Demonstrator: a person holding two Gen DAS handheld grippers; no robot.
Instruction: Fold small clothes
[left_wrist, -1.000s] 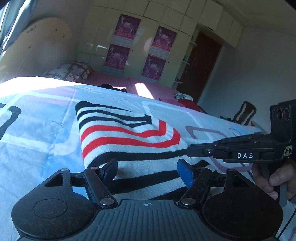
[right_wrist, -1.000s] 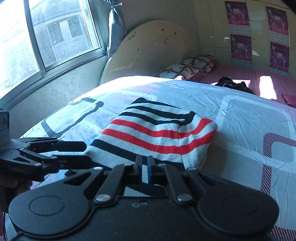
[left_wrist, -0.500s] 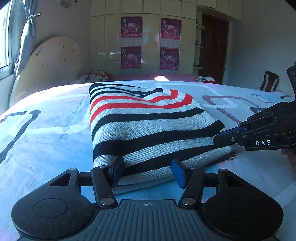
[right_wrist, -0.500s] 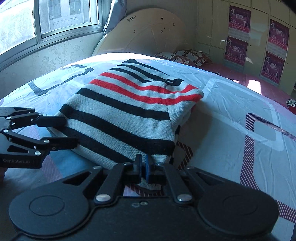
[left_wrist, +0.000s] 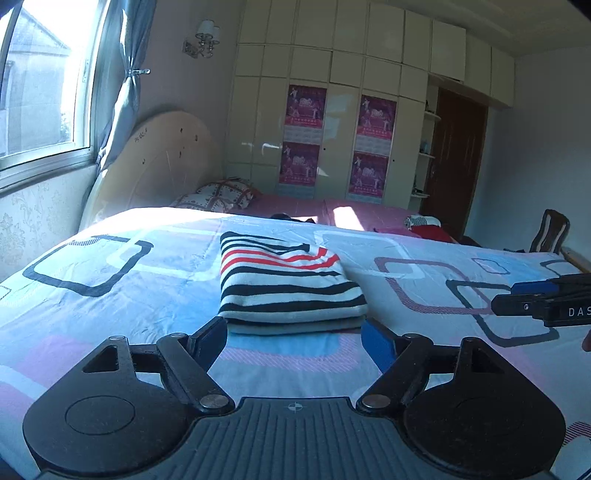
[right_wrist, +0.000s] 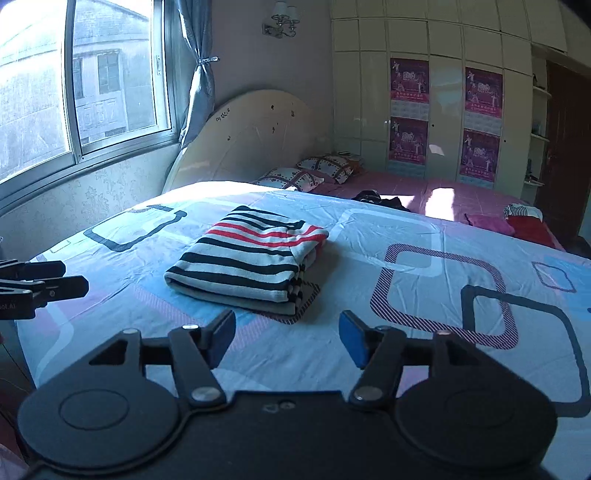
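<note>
A folded striped sweater (left_wrist: 290, 282), knitted in white, black and red bands, lies flat on the bed (left_wrist: 110, 314), resting on a bedsheet printed with rounded squares in blue, pink and dark outline. Its folded layers show as stacked edges along the near side.

The left claw (left_wrist: 295, 338) hangs just in front of the sweater's near edge with its fingers spread wide apart and nothing between them; the blue pads (left_wrist: 375, 341) are clear of the knit. The right claw (right_wrist: 287, 334) is likewise spread open and empty, off the sweater's near right corner and apart from it. In the left wrist view the right claw enters from the right edge above the sheet.

Beyond the sweater, patterned pillows (right_wrist: 308, 171) sit against a cream headboard (right_wrist: 251, 133). A window (right_wrist: 74, 81) with a tied curtain is on the left, and a wardrobe (left_wrist: 332, 129) carrying four magenta posters fills the far wall.
</note>
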